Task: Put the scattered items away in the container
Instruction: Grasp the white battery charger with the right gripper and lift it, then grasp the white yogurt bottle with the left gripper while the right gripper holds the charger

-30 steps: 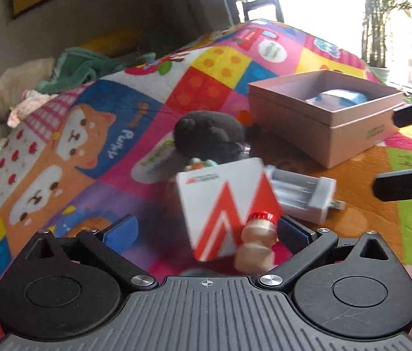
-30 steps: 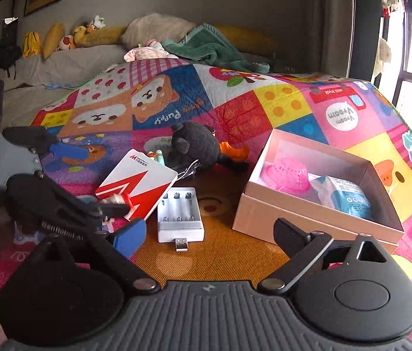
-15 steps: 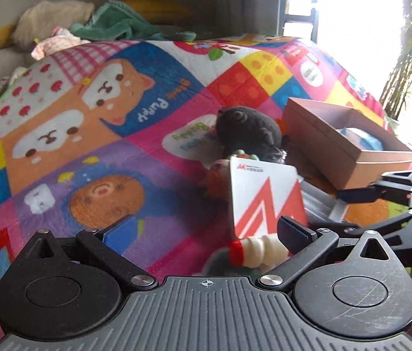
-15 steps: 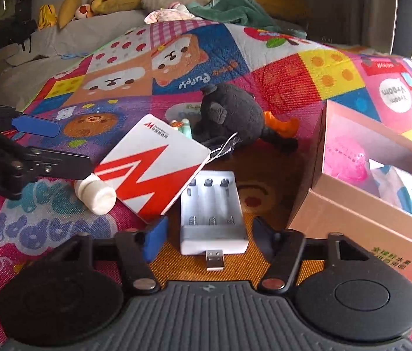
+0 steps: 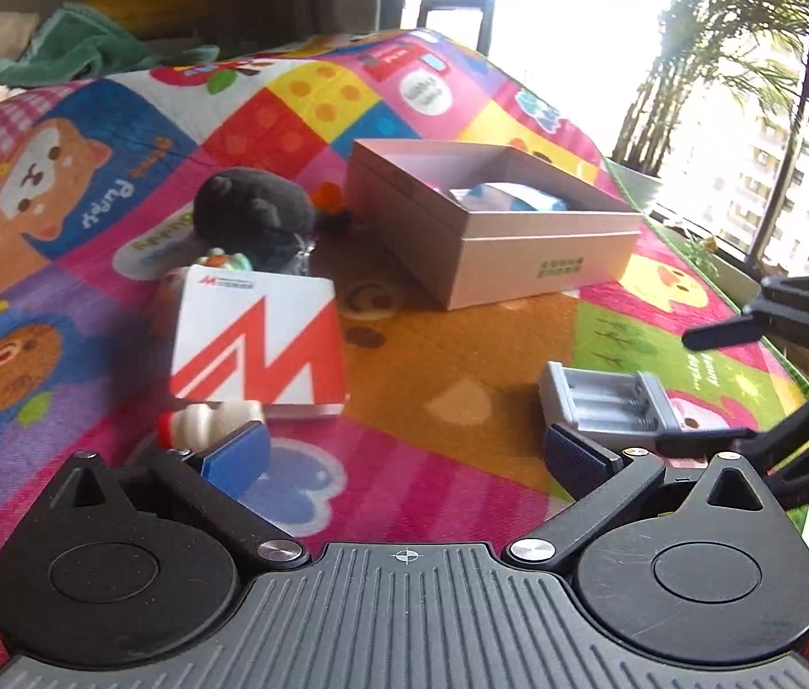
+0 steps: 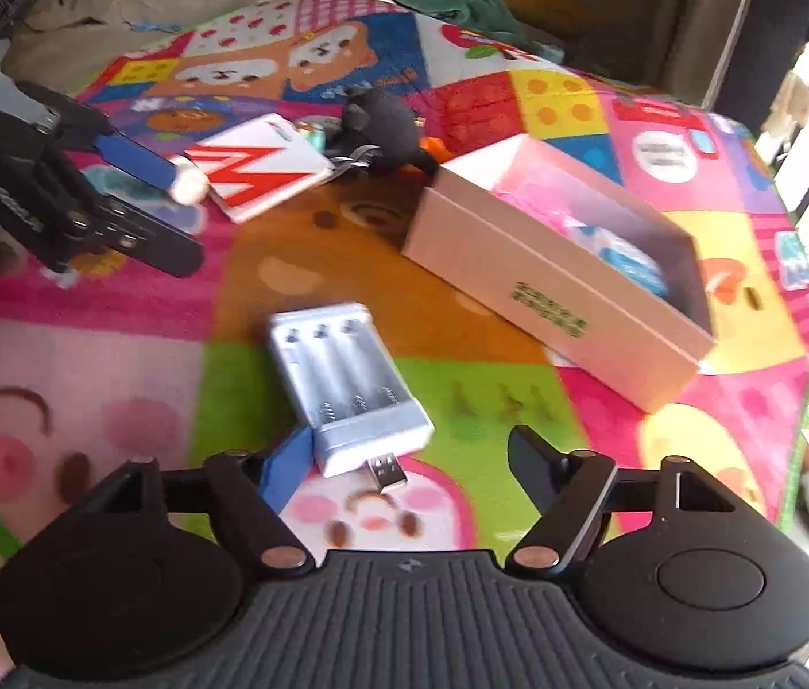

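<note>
a big patchwork play mat [image 5: 415, 356] printed with cartoon animals covers the whole surface, bright pinks and oranges everywhere. on it sits the pink cardboard box [image 5: 542, 255], lid off, with a blue and white packet [image 5: 510, 195] lying inside; from the right wrist view something pink shows in there too, though it's too blurred to name.

nearer the middle lies a white card box with a red zigzag [image 5: 258, 344], flat on the mat, well apart from the pink box. just behind it a dark grey plush toy [image 5: 252, 212] rests with an orange bit poking out at its far side. a small pale bottle with a red cap [image 5: 206, 422] lies on its side against the near edge of the white box.

the grey battery charger [image 6: 347, 384] is off on its own on the green and pink squares, usb plug pointing back toward the right gripper [image 6: 404, 465]. that gripper is spread wide; its blue pad sits right beside the charger's near corner while the other finger stands clear of it, so nothing is clamped.

the left gripper [image 5: 404, 453] is also spread wide, holding nothing, its left pad just beside the little bottle.
</note>
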A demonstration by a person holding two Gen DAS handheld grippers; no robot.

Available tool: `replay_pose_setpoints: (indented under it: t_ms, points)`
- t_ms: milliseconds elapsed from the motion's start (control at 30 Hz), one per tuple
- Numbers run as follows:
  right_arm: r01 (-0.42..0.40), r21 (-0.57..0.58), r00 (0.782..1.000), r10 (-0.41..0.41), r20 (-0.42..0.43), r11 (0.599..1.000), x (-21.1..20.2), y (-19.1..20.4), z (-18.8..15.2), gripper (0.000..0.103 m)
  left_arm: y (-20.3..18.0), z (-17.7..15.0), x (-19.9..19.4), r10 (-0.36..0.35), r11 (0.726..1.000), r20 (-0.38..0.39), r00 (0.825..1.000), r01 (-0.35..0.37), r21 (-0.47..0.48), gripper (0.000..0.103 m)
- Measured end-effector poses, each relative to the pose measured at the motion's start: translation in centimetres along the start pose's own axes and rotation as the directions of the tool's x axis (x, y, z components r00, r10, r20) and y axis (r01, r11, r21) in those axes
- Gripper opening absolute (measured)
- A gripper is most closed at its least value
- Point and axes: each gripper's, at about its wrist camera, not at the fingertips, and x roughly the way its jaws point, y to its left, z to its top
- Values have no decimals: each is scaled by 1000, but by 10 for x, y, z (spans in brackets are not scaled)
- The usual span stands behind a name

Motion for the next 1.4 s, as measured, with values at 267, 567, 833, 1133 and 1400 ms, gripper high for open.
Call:
replay_pose_setpoints:
  t_ms: [267, 567, 833, 1133, 1400]
  points:
    - [114, 248, 991, -126, 35, 962, 3, -43, -7, 90, -17, -5, -1, 79, 995, 12, 997, -79, 65, 103]
    - [-114, 410, 989, 63, 134, 905, 19, -20, 3, 103, -9, -19, -12, 166, 985, 6, 986, -166, 57, 103]
    - [-110, 433, 993, 85, 77, 895, 44, -11, 7, 103, 13, -15, -15, 229, 974, 11, 973, -229, -3, 103]
    - [-97, 379, 992, 61, 106, 920, 39, 0, 3, 93, 38, -2, 2, 258, 964, -27, 966, -259, -50, 102]
    - [-118, 388, 990, 78, 118, 914, 40, -2, 1, 97, 42, 3, 0, 276, 961, -6, 961, -276, -30, 102]
